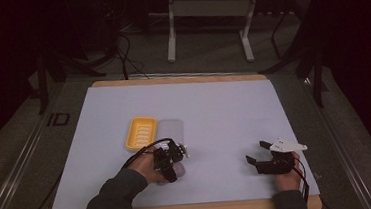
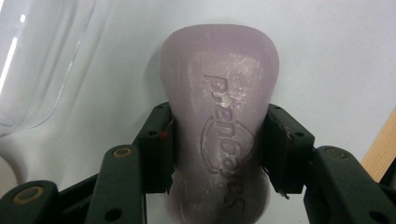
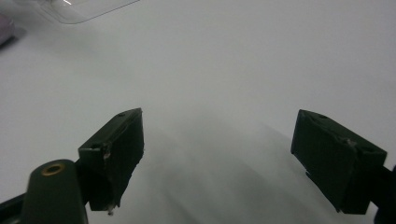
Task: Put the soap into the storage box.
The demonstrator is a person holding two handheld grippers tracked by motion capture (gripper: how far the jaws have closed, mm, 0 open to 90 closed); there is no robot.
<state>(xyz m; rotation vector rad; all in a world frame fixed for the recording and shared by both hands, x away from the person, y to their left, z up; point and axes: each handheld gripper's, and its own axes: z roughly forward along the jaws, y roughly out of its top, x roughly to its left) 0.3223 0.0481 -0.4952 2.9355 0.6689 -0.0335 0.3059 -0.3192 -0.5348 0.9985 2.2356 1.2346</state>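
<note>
My left hand-held gripper [image 2: 217,144] is clamped on a pale lilac soap bar [image 2: 219,116], one black pad pressed against each of its long sides. In the left gripper view the soap runs lengthwise away from me between the jaws, its rounded far end reaching well past the pads [image 2: 158,144], and raised lettering shows on its top face, scuffed white near the middle. It lies against the white sheet [image 2: 327,56] that covers the table. In the high view this hand-held gripper [image 1: 173,158] sits low at the near left part of the sheet, with my left hand [image 1: 145,165] behind it and the soap [image 1: 179,170] peeking out beneath it.

Just beyond the soap lies a clear lid [image 1: 171,130], whose curved edge also shows at the top left of the left gripper view [image 2: 42,60]. Touching the lid's left side is a yellow soap dish [image 1: 141,133] with a ribbed floor.

My right hand-held gripper [image 1: 258,151] rests well apart, at the near right of the sheet, its jaws spread wide with nothing between them. In the right gripper view the two pads [image 3: 116,154] stand far apart over bare white sheet [image 3: 224,70], and a corner of the clear lid [image 3: 79,9] shows at the top left.
</note>
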